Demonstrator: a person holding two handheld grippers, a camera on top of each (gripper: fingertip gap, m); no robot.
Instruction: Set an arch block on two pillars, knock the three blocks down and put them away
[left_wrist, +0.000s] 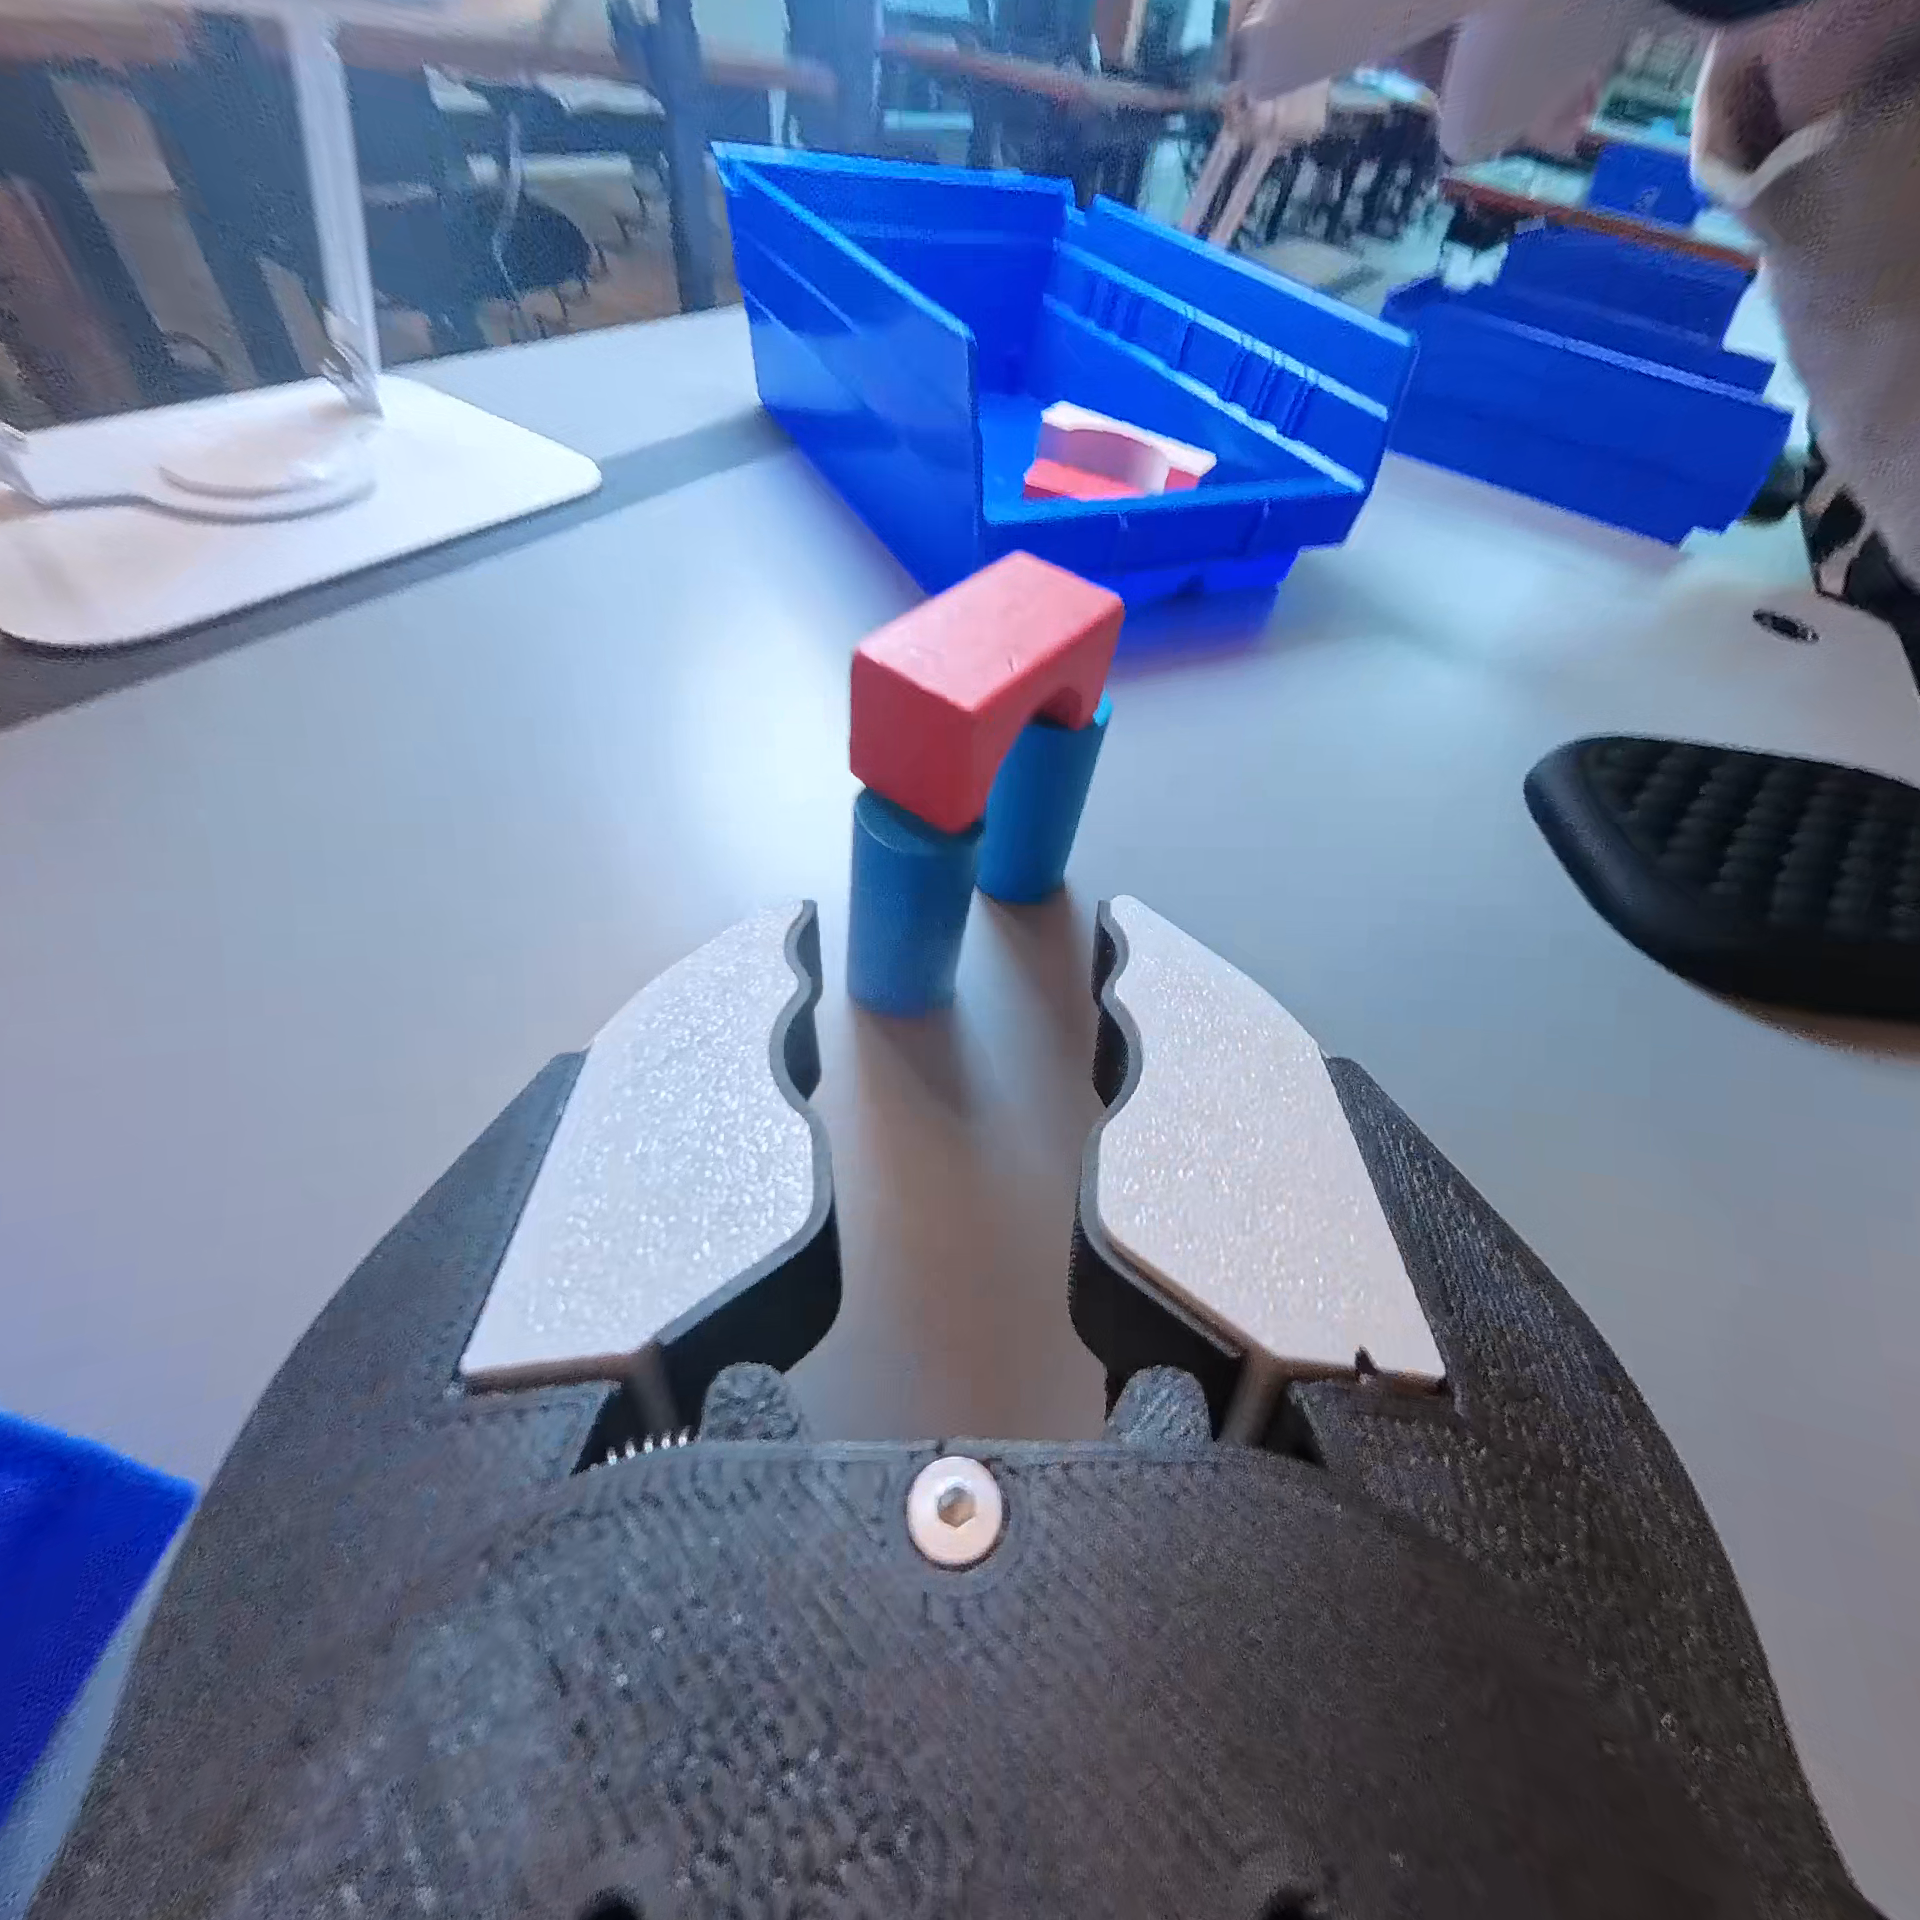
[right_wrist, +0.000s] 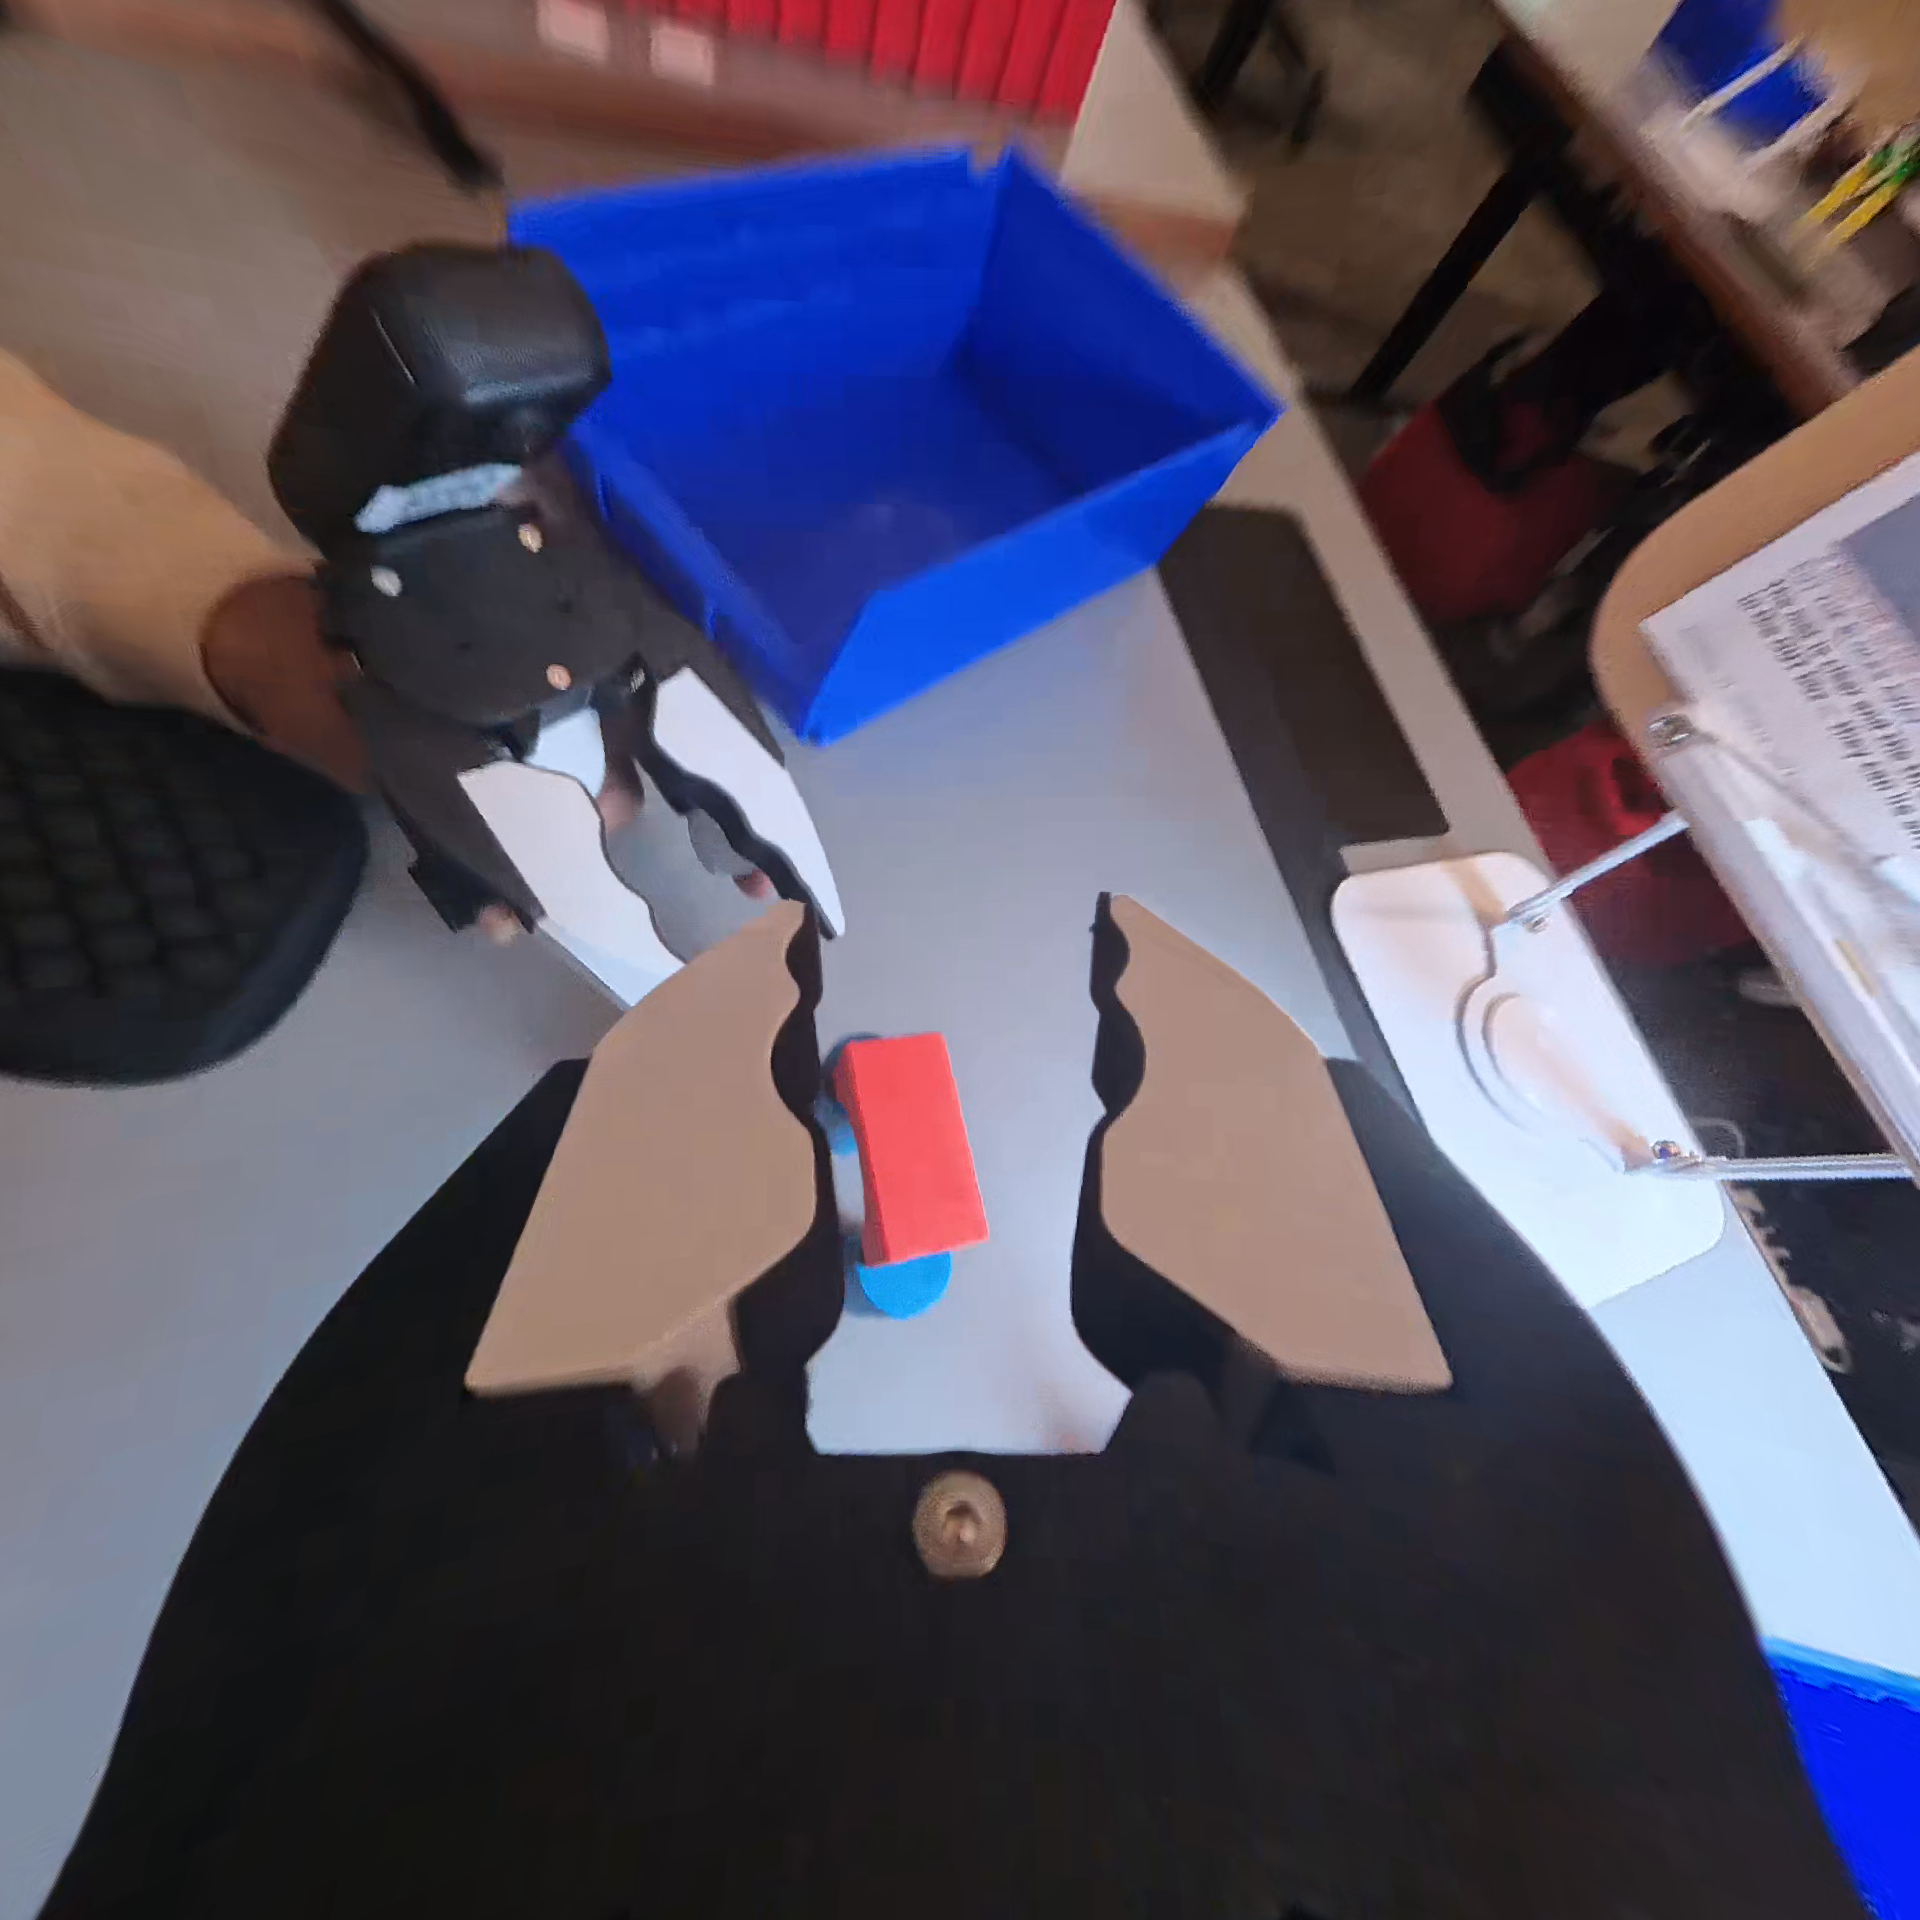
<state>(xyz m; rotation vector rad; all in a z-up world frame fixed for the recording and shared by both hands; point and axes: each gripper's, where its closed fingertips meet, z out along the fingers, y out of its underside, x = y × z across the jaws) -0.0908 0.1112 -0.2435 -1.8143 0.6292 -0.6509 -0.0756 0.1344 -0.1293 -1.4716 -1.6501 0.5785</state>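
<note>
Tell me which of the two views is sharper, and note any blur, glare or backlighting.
Left wrist view: sharper; the red arch block and two blue pillars are crisp, with soft glare on the grey table and blur toward the edges. Right wrist view: motion-blurred throughout, the blue bin and left gripper smeared; the right gripper is backlit, nearly silhouetted.

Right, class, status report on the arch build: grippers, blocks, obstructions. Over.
Left gripper open, empty. Right gripper open above the stack. Red arch block seated on two blue pillars. Nothing in the way.
</note>
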